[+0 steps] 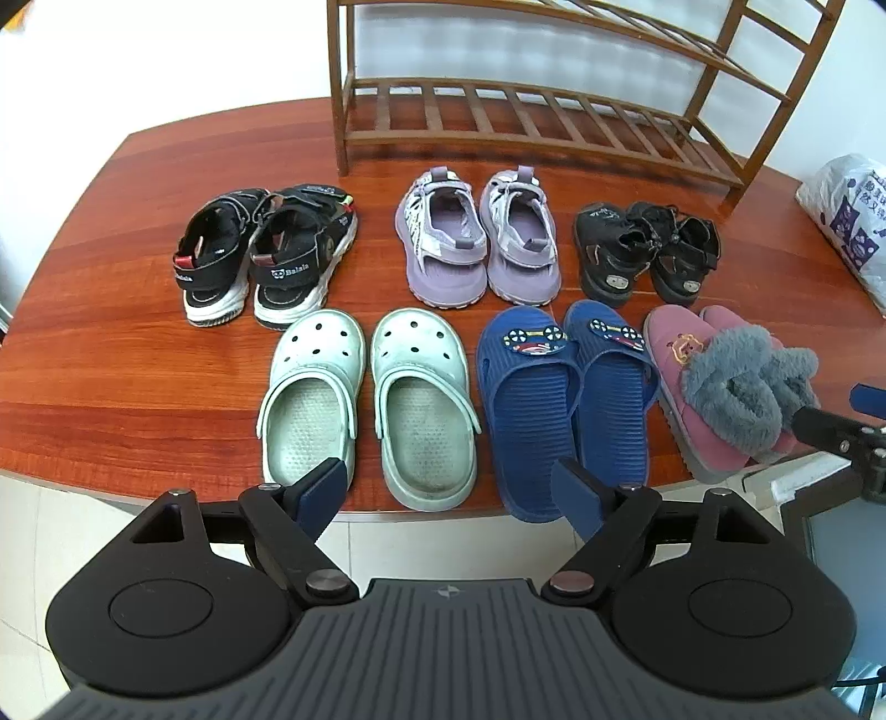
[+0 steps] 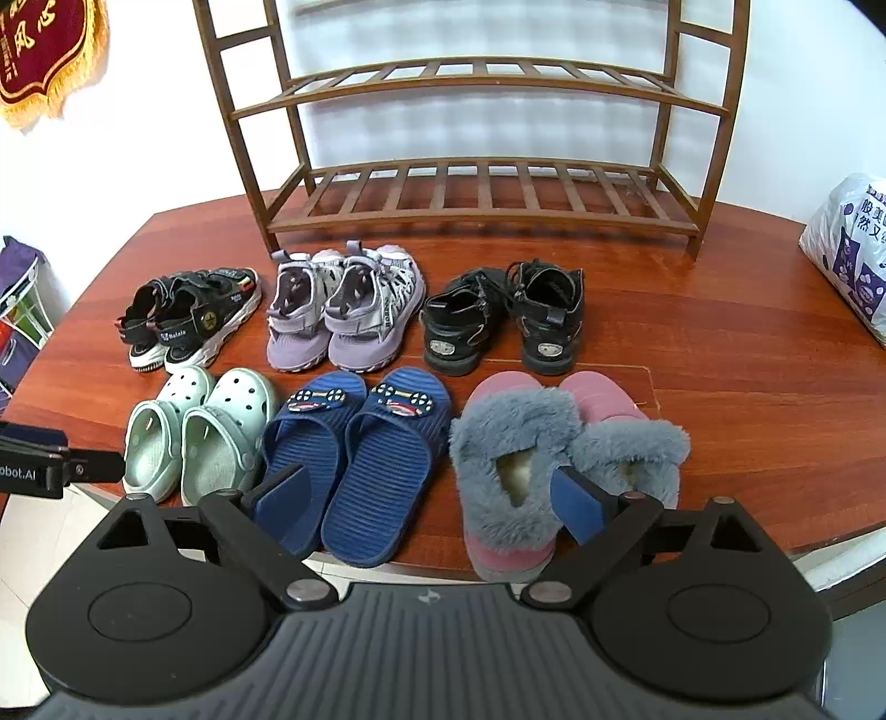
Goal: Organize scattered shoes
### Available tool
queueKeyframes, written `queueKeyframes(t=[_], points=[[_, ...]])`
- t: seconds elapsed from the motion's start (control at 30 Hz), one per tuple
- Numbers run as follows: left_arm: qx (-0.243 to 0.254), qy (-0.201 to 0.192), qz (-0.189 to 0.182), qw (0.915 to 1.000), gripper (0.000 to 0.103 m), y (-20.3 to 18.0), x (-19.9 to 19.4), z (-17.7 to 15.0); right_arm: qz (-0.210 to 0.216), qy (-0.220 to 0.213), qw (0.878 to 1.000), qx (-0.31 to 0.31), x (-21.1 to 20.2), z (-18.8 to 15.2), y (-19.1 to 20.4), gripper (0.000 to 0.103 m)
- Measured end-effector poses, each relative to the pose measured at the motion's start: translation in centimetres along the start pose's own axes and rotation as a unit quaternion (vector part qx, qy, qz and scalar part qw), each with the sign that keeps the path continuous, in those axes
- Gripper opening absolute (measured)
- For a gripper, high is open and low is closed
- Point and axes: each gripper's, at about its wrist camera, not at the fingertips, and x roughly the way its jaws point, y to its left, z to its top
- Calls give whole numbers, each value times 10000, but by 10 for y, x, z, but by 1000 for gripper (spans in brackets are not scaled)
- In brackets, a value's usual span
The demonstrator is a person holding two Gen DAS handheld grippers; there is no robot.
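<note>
6 shoe pairs in 2 rows on the red-brown wooden table (image 1: pixel 111 343) before the brown slatted rack (image 2: pixel 476 194). Left gripper (image 1: pixel 448 487) and right gripper (image 2: pixel 426 498): jaws spread wide, empty, over the mint-green foam clogs (image 1: pixel 365 399) and navy rubber slides (image 2: pixel 354 454).

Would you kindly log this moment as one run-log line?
left gripper: open, empty | right gripper: open, empty | six shoe pairs on table | wooden shoe rack: bare | phase: nothing shelved yet

White printed bag (image 2: pixel 850 249) on table (image 2: pixel 747 354); red fringed banner (image 2: pixel 47 52) on wall.
</note>
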Motion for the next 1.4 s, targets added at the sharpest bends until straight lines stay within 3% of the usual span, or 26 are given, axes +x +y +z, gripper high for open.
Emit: queueKeyframes(t=[0.73,1.4], points=[[63,135,-145,9998,84,5,12,1,-144,128,9997,149,3,-6,5,100],[-378,170,309,9987,84,33,29,-4,244,192,9992,-235,18,2,12,100]])
